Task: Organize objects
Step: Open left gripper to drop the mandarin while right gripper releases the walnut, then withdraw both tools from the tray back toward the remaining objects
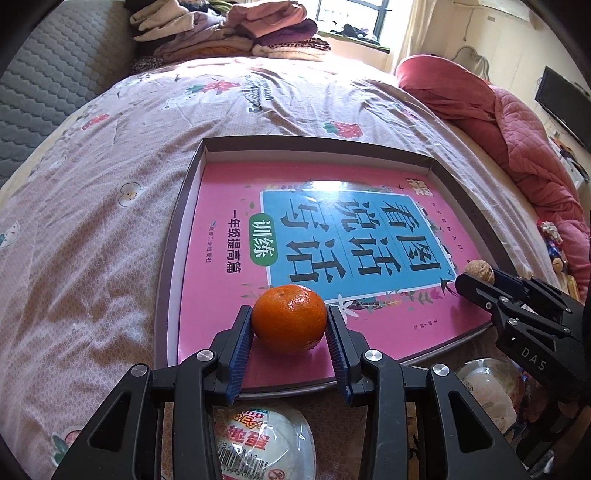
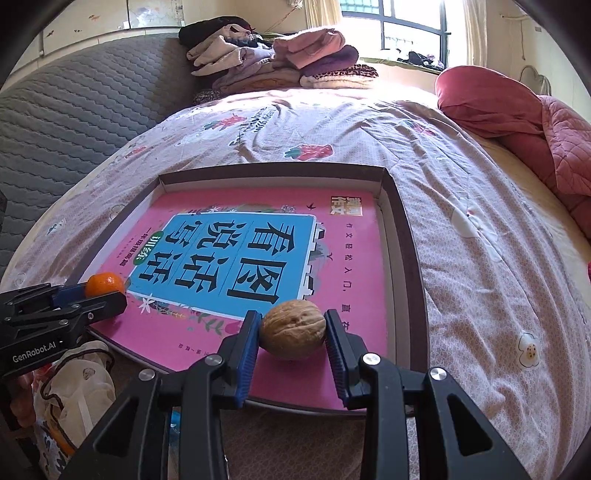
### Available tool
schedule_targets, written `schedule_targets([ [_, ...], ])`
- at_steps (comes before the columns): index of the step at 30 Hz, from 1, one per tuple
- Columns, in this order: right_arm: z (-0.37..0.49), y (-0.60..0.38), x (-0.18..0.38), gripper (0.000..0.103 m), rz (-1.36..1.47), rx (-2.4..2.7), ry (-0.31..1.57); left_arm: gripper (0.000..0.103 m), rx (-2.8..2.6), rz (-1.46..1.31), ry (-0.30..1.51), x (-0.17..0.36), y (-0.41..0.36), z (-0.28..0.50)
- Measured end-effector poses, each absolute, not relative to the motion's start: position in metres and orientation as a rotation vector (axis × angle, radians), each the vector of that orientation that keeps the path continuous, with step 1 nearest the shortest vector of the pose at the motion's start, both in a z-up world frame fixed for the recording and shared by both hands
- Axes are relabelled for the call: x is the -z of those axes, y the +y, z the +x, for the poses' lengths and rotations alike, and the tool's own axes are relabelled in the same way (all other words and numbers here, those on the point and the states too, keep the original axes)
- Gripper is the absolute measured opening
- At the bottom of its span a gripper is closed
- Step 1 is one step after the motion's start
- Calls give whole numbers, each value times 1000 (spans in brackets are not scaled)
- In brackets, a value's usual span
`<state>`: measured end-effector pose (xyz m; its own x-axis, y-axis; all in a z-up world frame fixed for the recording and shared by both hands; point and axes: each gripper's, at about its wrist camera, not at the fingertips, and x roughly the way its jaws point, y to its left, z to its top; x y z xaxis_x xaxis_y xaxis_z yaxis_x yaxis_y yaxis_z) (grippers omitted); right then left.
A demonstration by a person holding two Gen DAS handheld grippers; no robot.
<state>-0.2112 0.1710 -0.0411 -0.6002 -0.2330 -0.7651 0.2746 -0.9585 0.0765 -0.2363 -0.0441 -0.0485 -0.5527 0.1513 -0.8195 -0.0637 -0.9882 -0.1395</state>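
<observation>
A shallow brown-rimmed box (image 1: 177, 225) lies on the bed with a pink book (image 1: 221, 236) flat inside it. My left gripper (image 1: 290, 317) is shut on an orange tangerine (image 1: 290, 319), which sits low over the book's near edge. My right gripper (image 2: 293, 328) is shut on a brown walnut (image 2: 293, 328) over the book's near right part. In the left wrist view the right gripper (image 1: 476, 280) shows at the right with the walnut (image 1: 479, 270) at its tip. The right wrist view shows the left gripper (image 2: 99, 291) and tangerine (image 2: 104, 283) at the left.
The box (image 2: 406, 229) rests on a pink flowered bedsheet (image 1: 92, 221). Folded clothes (image 1: 229, 33) are piled at the far end, and a red quilt (image 1: 517, 125) lies at the right. A wrapped white package (image 1: 266, 443) and a bag (image 2: 77, 384) sit below the box's near edge.
</observation>
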Motion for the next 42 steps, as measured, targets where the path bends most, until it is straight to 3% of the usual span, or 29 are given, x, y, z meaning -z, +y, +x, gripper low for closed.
schedule_targets([
  [7,-210,172,39,36,1212,2595,75,42,-2663,-1411,-137,46,-42,-235],
  [31,-196,178,4,43,1108,2647,66,65,-2747,-1280,-210,1,-60,-220],
  [42,-166,176,-22,46,1007,2673,82,68,-2781,-1213,-169,-18,-54,-187],
])
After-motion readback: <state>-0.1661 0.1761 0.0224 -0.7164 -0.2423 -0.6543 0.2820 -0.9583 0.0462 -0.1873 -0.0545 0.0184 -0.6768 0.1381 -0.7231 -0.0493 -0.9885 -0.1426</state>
